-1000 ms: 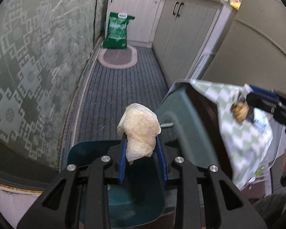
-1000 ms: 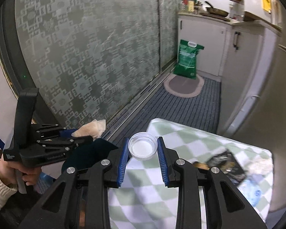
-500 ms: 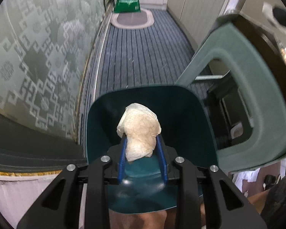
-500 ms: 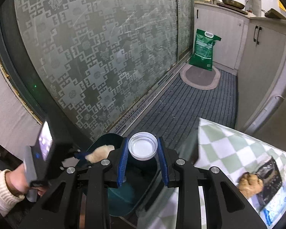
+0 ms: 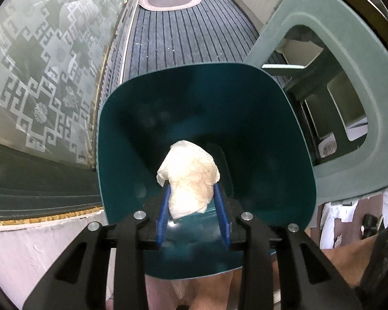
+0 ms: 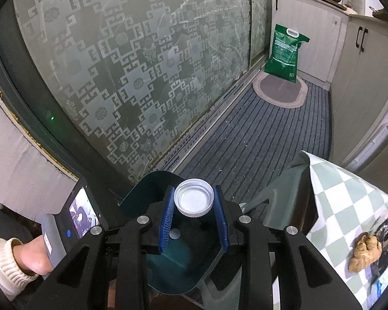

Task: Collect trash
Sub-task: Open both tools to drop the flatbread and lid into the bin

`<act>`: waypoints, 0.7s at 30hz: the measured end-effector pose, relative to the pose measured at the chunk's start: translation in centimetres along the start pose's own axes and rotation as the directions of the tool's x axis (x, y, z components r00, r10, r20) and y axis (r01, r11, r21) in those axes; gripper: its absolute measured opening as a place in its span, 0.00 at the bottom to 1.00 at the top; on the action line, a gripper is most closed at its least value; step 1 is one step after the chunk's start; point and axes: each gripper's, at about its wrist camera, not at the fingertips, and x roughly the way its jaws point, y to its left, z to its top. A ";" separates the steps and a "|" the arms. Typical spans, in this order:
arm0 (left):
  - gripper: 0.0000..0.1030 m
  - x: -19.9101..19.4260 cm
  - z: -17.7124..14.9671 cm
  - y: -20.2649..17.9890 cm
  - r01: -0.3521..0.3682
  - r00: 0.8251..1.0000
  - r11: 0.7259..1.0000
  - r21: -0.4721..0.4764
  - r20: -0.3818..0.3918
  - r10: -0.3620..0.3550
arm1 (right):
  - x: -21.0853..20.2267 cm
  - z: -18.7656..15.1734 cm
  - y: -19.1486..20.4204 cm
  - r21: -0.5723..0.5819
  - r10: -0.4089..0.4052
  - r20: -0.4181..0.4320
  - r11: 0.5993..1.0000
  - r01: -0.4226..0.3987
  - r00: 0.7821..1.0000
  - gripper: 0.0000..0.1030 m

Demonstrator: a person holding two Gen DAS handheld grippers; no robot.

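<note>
My left gripper point(image 5: 192, 193) is shut on a crumpled white tissue point(image 5: 188, 175) and holds it inside the mouth of a dark teal trash bin point(image 5: 245, 98). My right gripper point(image 6: 194, 201) is shut on a white plastic bottle cap point(image 6: 194, 200) and holds it over the same bin point(image 6: 152, 186). A brown crumpled wad point(image 6: 364, 250) and a dark wrapper point(image 6: 386, 232) lie on the green checked tablecloth point(image 6: 341, 193) at the right.
A grey-green plastic stool point(image 5: 331, 51) stands right of the bin under the table. Patterned glass door point(image 6: 142, 64) on the left. Striped floor mat point(image 6: 258, 134), green sack point(image 6: 284, 51) and cabinets point(image 6: 362, 64) farther off. The left gripper's handle with a screen point(image 6: 75, 214) is at lower left.
Both grippers moved from the table down over the bin. The left one with the tissue sank deeper into the bin's mouth; the right one carried the cap above it.
</note>
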 end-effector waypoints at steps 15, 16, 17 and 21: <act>0.45 -1.7 -0.7 3.2 0.018 0.998 0.997 -0.077 0.060 -0.014 | 3.4 -0.3 1.4 -0.013 -0.014 -0.072 1.000 0.013 0.997 0.29; 0.44 -2.2 -0.7 3.5 0.021 0.997 0.996 -0.091 0.077 -0.014 | 3.8 -0.4 1.5 -0.015 -0.015 -0.079 1.000 0.014 0.997 0.29; 0.42 -2.7 -0.7 3.9 0.027 0.995 0.994 -0.105 0.098 -0.017 | 4.1 -0.3 1.6 -0.017 -0.015 -0.086 1.000 0.014 0.996 0.29; 0.36 -5.3 -0.3 4.9 0.044 0.981 0.989 -0.142 0.192 -0.016 | 5.5 -0.8 2.3 -0.028 -0.019 -0.115 0.999 0.016 0.993 0.29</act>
